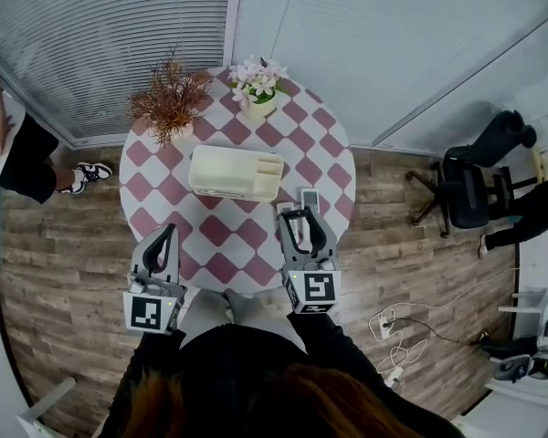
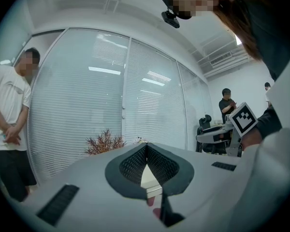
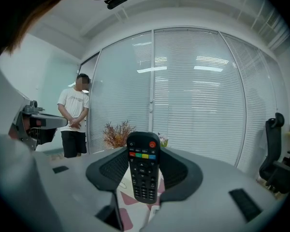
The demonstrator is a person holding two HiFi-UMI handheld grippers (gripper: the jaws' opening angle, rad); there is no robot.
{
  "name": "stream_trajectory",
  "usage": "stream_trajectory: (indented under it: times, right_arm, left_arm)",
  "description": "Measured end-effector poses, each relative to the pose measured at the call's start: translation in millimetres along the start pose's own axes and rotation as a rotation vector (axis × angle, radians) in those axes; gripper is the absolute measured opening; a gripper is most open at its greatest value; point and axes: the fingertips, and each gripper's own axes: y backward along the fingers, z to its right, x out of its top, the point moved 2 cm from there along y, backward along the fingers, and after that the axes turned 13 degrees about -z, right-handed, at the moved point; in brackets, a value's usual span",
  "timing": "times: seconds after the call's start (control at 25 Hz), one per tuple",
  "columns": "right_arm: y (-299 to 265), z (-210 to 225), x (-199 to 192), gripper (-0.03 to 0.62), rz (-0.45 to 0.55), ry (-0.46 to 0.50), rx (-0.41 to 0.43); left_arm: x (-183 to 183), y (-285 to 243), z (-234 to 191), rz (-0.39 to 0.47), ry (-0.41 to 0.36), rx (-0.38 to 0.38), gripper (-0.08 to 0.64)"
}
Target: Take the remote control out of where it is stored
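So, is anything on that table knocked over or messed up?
Nothing stands out. The dried plant and flower pot stand upright, the cream box sits flat on the checked table, and the right gripper holds the black remote control squarely.

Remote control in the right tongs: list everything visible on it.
The remote control is a slim black bar, plastic by the look, with a rounded top. It has a red power button at upper right, a row of red, green, yellow and blue keys, then a navigation ring and small dark keys. It stands upright, buttons facing the camera, clamped at its sides between the dark ribbed pads of the right tongs. Nothing else visibly touches it.
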Motion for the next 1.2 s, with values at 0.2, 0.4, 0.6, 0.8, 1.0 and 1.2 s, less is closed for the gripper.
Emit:
stream_trajectory:
  times: [0.2,0.4,0.6,0.8,1.0,1.2]
  right_arm:
    - [4,-6,-9,0.207,-0.019,0.001,0.011]
    - [5,-13,-23,0.207,-0.052,0.010,0.028]
    - [5,-17,-38,0.207,-0.093,0.009,0.046]
    - [3,-21,-66,0.207,-0.165,-0.027,0.065]
    - [-1,-31,-90,0.207,-0.216,0.014,0.082]
    - [-3,-35,-108,0.207,-0.258,0.025,0.091]
  left_arm:
    - [-2,1,-1,-0.004,0.002,0.001,0.006]
    - [-1,2,1,-0.016,-0.005,-0.002,0.006]
    - [-2,3,4,-0.012,0.000,-0.012,0.006]
    - [-3,4,5,-0.007,0.000,-0.011,0.006]
    - [-5,5,5,-0.012,0.000,-0.011,0.006]
    - [-6,6,4,-0.025,-0.006,-0.010,0.006]
